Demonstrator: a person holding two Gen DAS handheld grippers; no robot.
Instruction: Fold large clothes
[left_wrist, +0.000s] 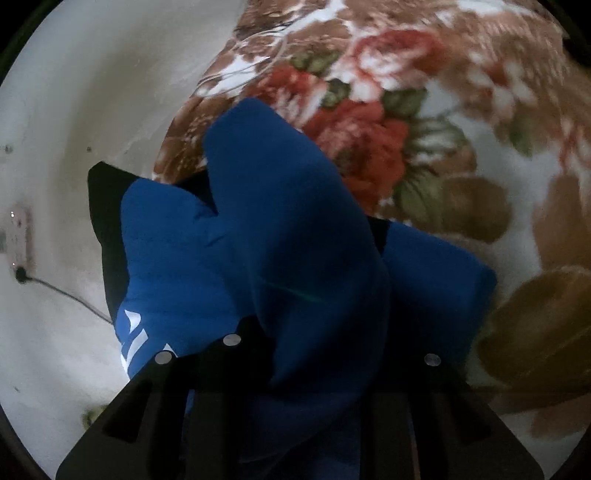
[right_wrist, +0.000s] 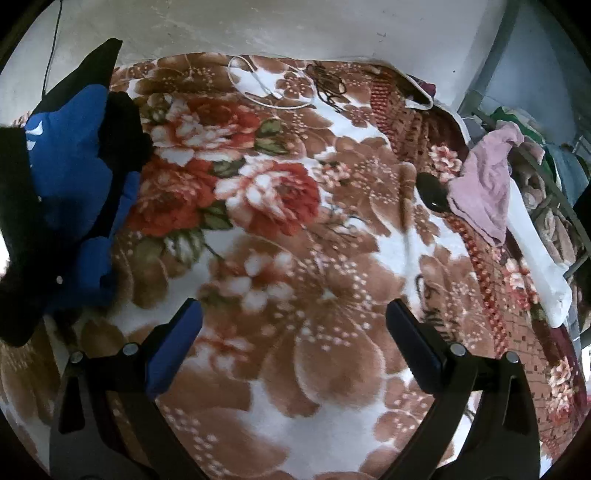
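The left gripper (left_wrist: 295, 369) is clutching the bunched blue garment (left_wrist: 288, 229) over the floral blanket (left_wrist: 461, 155). The right gripper (right_wrist: 295, 328) is hanging wide and empty, the garment at its ten o'clock.

Both of my wrist views are dim and fisheye-round, with black corners and lines that bow hard toward the rim. In the left view, the blue garment (left_wrist: 280, 236) bunched close to the lens sits in deep shadow, and the left claw (left_wrist: 295, 369) under it is nearly black. The floral blanket (left_wrist: 461, 129) smears with motion blur toward the right edge, while the pale wall (left_wrist: 74, 110) glows softly. In the right view, the blanket (right_wrist: 295, 221) is evenly lit; its middle is soft and its lower part blurred. A small white glare burns at the left edge.
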